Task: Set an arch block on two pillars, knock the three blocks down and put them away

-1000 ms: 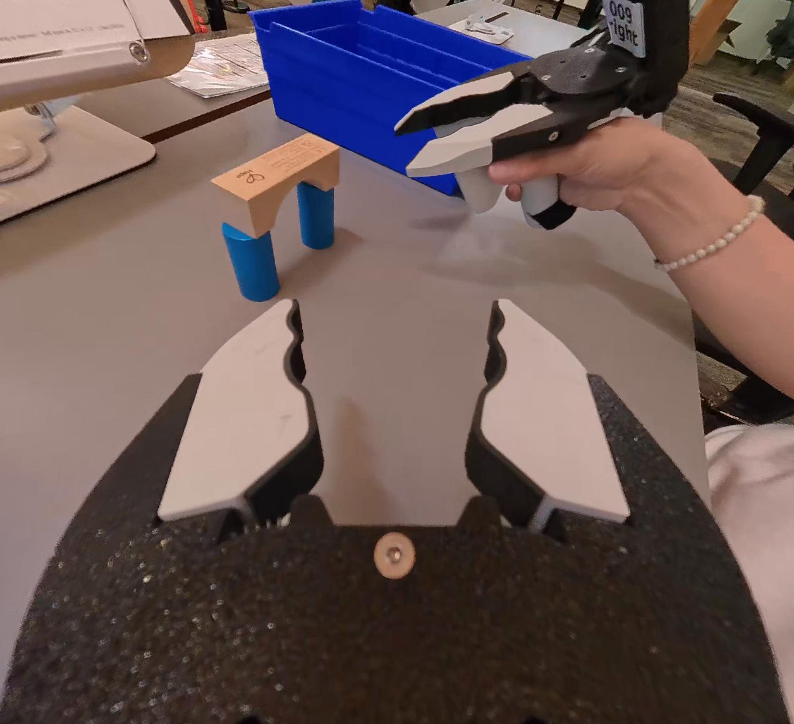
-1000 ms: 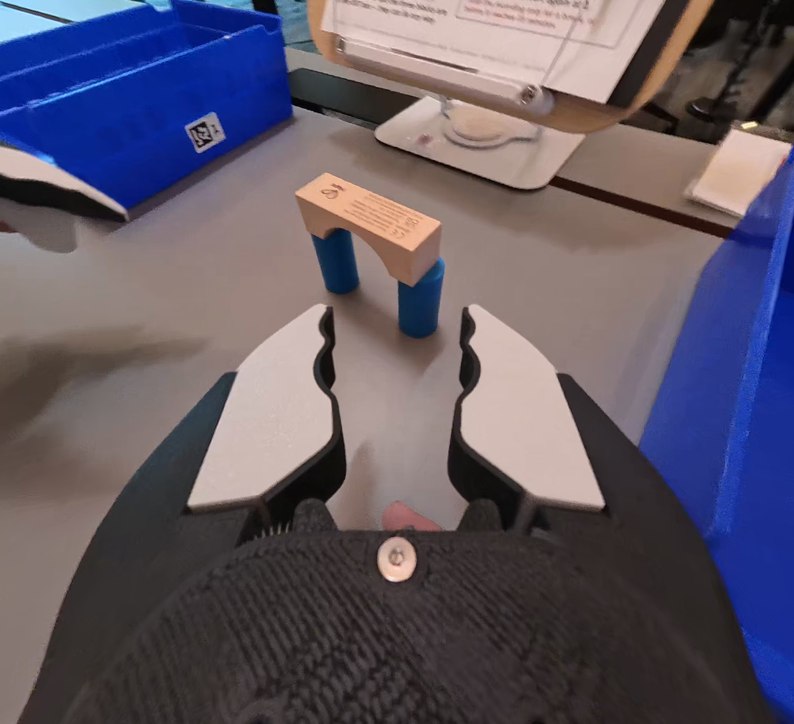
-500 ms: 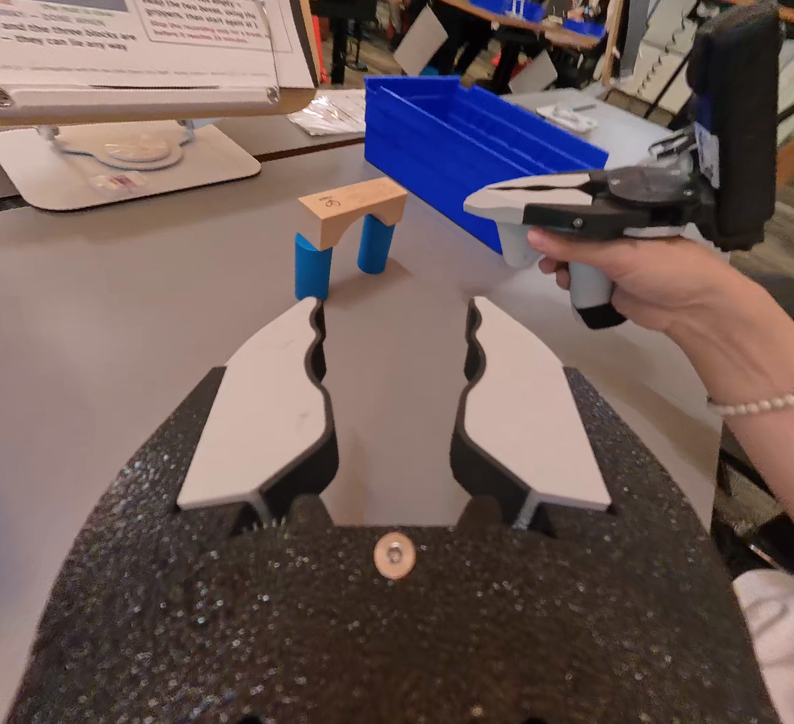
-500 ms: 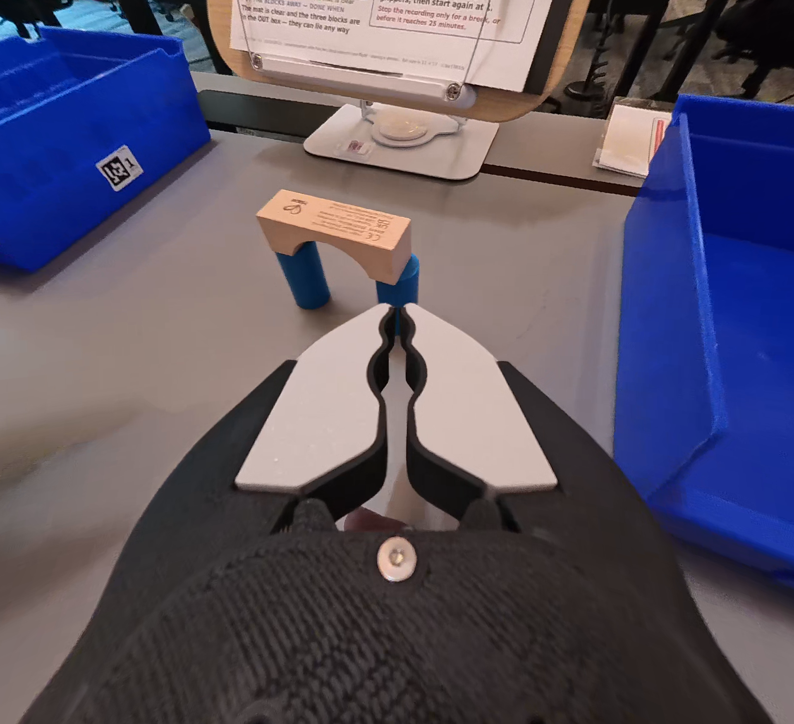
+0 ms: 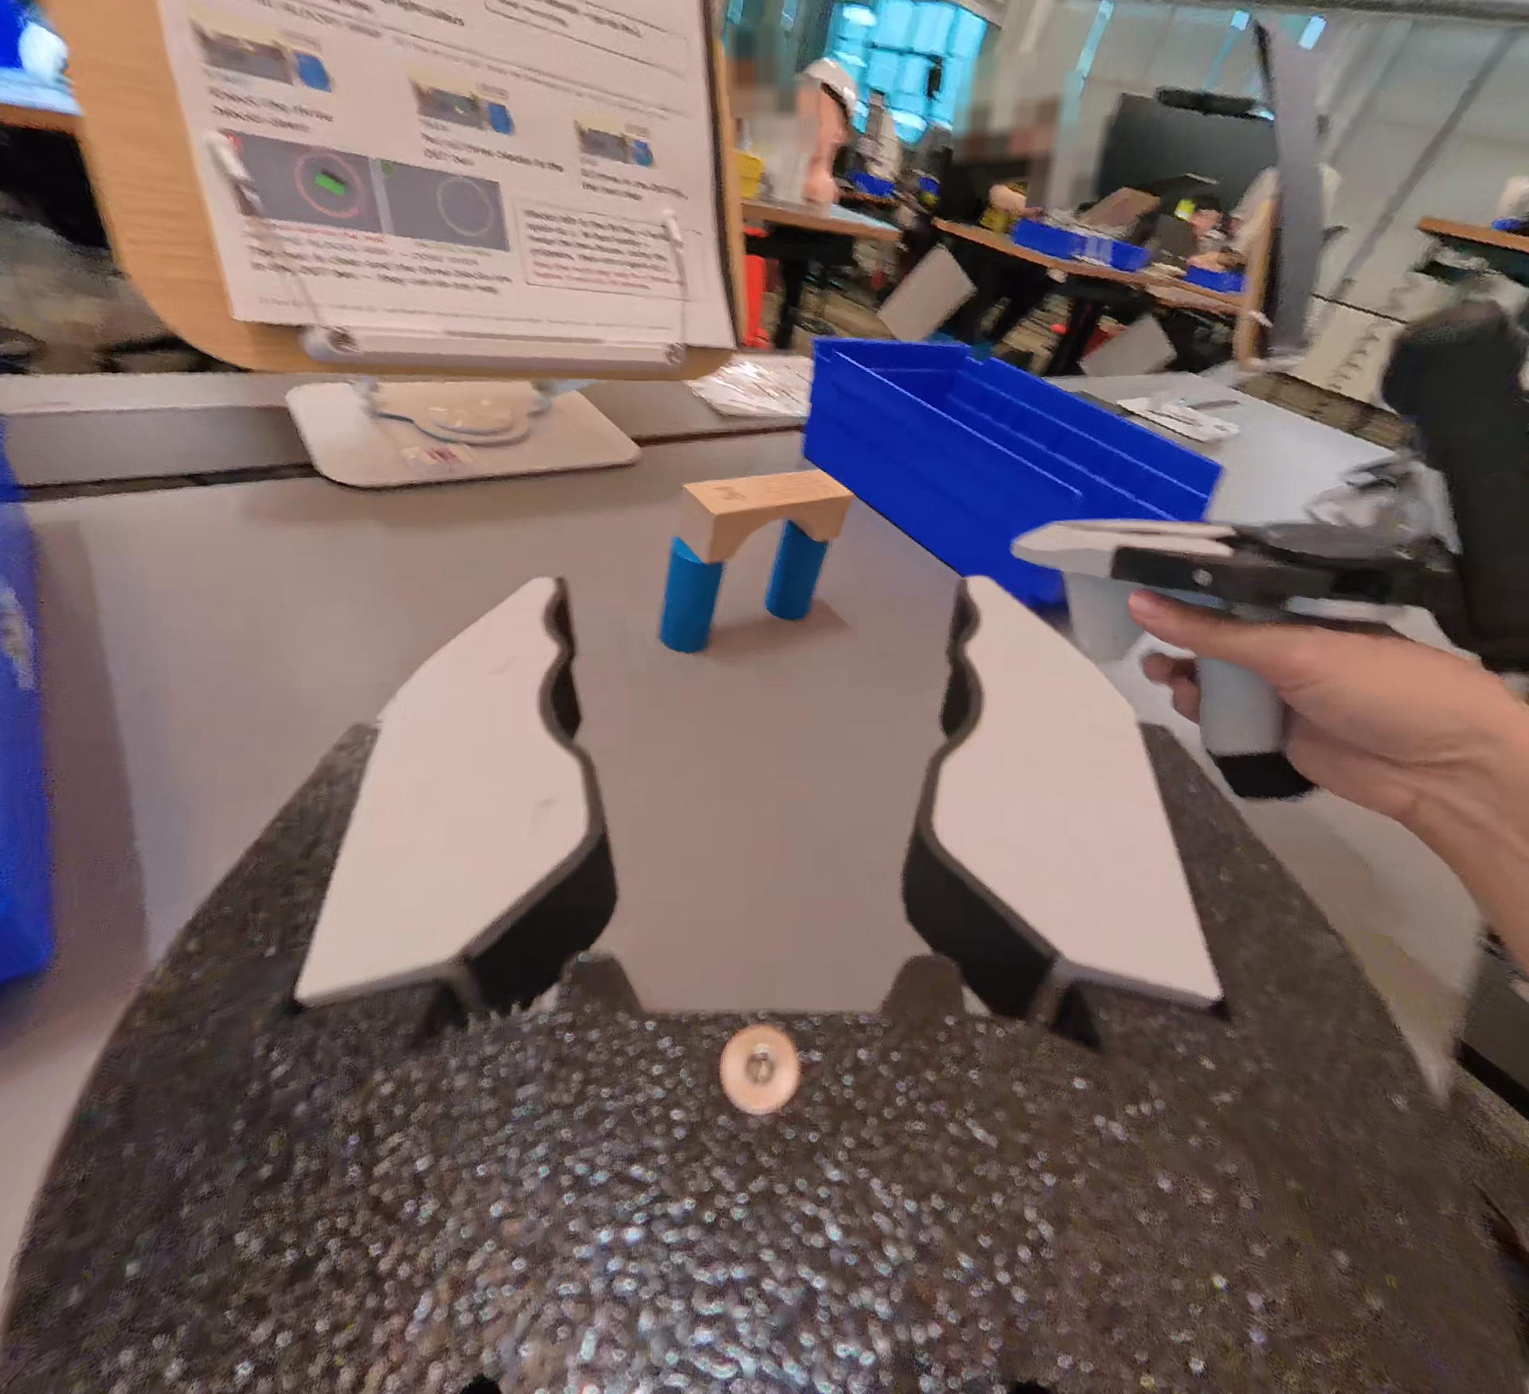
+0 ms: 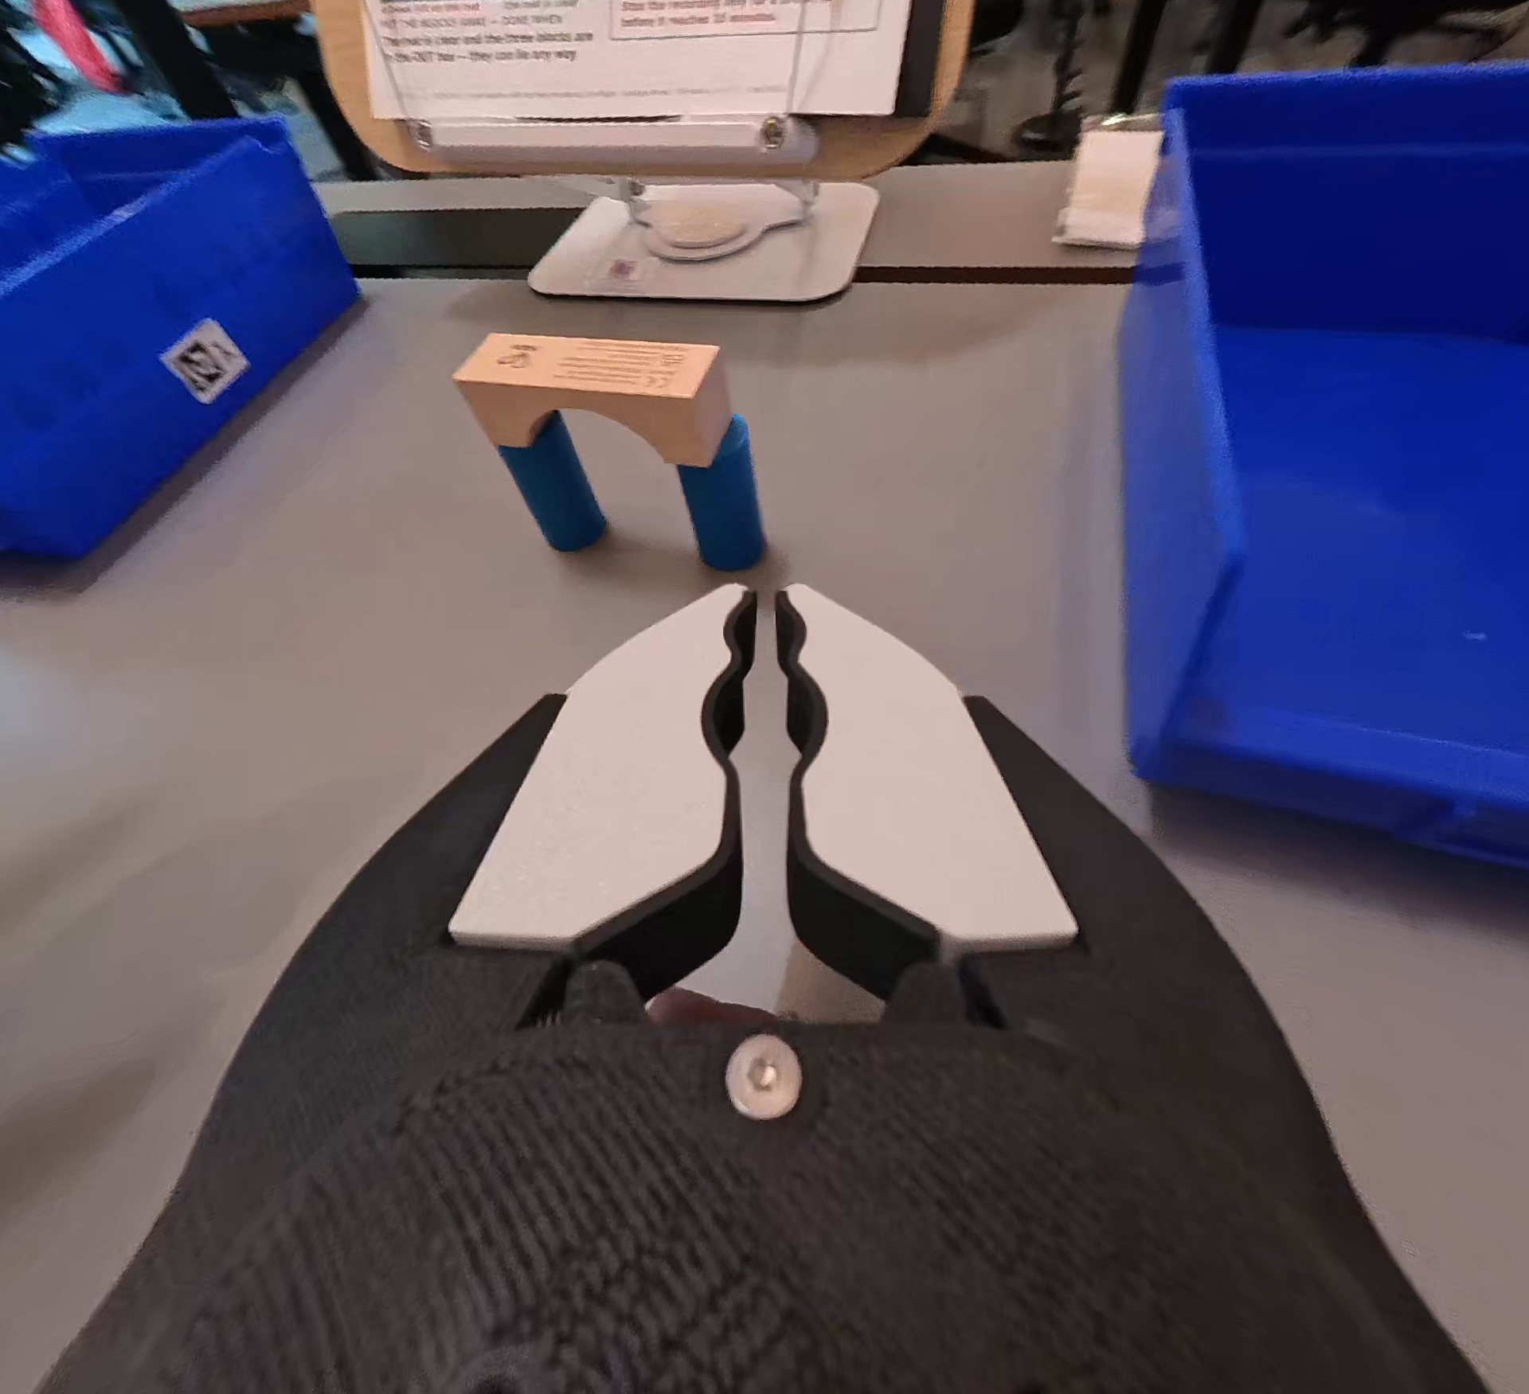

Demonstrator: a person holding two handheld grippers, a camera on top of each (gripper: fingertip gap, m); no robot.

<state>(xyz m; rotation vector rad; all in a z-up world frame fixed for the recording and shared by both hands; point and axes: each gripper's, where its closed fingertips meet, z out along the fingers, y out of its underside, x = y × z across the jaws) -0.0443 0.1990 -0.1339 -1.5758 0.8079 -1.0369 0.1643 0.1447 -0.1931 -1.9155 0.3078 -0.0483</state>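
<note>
Wooden arch block (image 6: 591, 395) rests across the tops of two blue cylinders (image 6: 553, 484) (image 6: 718, 494), both upright on the grey counter (image 6: 248, 651), roughly mid-counter in front of a sign stand (image 6: 703, 242) holding a printed sheet.

Right gripper (image 6: 765, 597) — fingers drawn nearly together, only a thin slit between the tips, nothing held. It hovers just short of the nearer, right-hand cylinder, not touching it. In the left wrist view the same gripper (image 5: 1026, 545) shows from the side, held in a person's hand (image 5: 1340, 709), tips pointing toward the arch from the right.

Left gripper (image 5: 761, 593) — released, fingers spread wide, empty. Arch (image 5: 765, 511) and its cylinders (image 5: 688, 606) (image 5: 794, 581) sit ahead of the gap between the fingers, apart from both tips.

Blue bins flank the blocks: one on the left (image 6: 149, 329) carrying a small square black-and-white marker, one on the right (image 6: 1324, 444), interior bare where visible. Background blurred — other counters and people beyond.
</note>
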